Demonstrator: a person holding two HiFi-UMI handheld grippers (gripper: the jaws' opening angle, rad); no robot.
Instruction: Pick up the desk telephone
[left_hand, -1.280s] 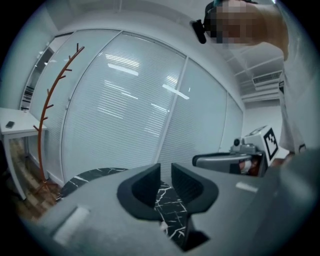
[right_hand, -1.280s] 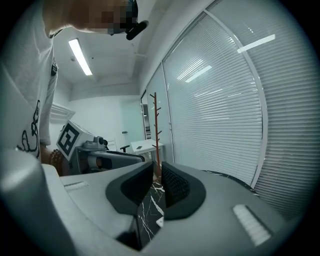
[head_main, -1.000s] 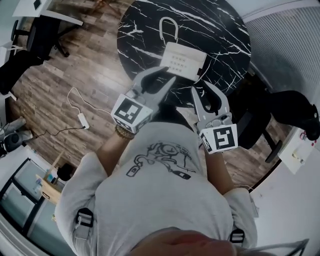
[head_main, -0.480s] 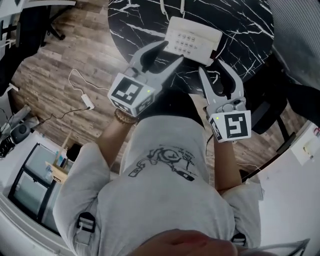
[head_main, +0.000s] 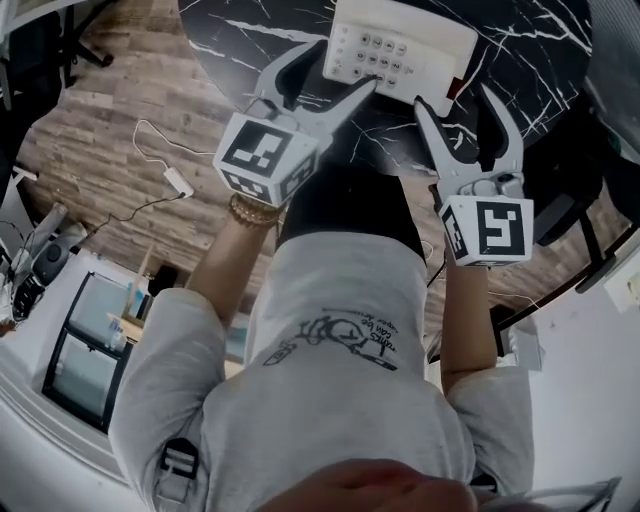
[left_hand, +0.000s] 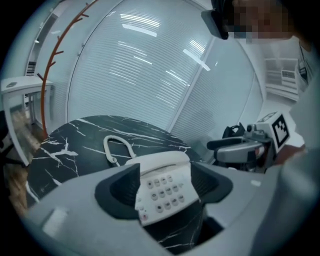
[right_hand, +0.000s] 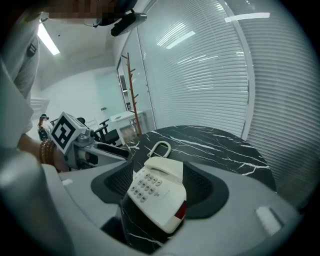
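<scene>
At twelve o'clock in the head view, the desk telephone (head_main: 400, 50) sits on the black marble-patterned table (head_main: 530, 60), close to the edge nearest the person, keypad up and handset (right_hand: 165, 167) resting in its cradle. The left gripper (head_main: 335, 70) reaches in from about eleven o'clock of the person's torso. Its jaws have just been opening and now stand wide apart, with the near-left corner of the telephone between them. In the left gripper view the keypad fills the gap between the dark pads, though it is hard to tell whether either pad actually touches the casing; neither seems to press on it. The right gripper (head_main: 455, 100) comes in at about one o'clock. Its jaws have likewise just been opening and are spread wide, and the right gripper view shows the near-right end of the telephone, with a small red patch on its side, lying between them ungripped. Beyond the telephone, a white cord (left_hand: 117, 147) lies in a loop on the tabletop. Each gripper's marker cube faces up toward the head camera, and a beaded bracelet (head_main: 255, 212) circles the left wrist. At about ten o'clock a thin cable with a white adapter (head_main: 178, 182) trails across the wooden floor (head_main: 110, 130).
</scene>
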